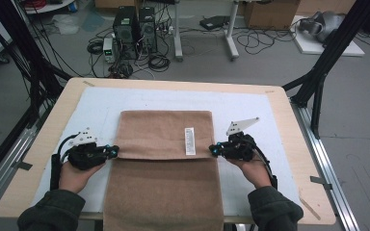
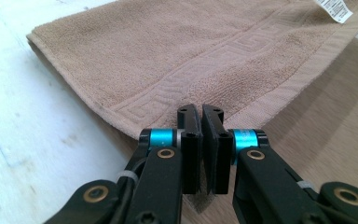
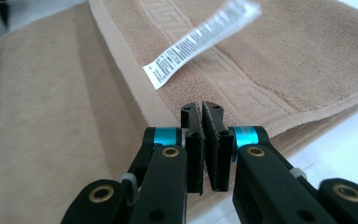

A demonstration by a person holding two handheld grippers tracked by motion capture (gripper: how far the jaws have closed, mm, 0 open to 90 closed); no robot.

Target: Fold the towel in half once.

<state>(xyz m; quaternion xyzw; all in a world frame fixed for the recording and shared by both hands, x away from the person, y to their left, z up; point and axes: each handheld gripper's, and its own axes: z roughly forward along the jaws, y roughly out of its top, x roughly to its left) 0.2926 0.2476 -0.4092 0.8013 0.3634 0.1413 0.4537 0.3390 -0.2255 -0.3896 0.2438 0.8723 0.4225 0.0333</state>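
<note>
A tan towel (image 1: 164, 134) lies on the white mat, its far half folded back over the near half, and its near end hangs over the table's front edge. A white care label (image 1: 189, 140) sits near the fold's right side. My left gripper (image 1: 114, 151) is at the left corner of the folded layer's near hem, and in the left gripper view (image 2: 201, 112) the jaws are shut on that corner. My right gripper (image 1: 213, 150) is at the right corner, where the right gripper view (image 3: 201, 109) has the jaws shut on the hem, just below the label (image 3: 200, 39).
The white mat (image 1: 250, 103) covers a wooden table (image 1: 289, 125) with bare mat left and right of the towel. Black frame poles (image 1: 318, 77) stand at both sides. Computers (image 1: 135, 29) and cables lie on the floor beyond the far edge.
</note>
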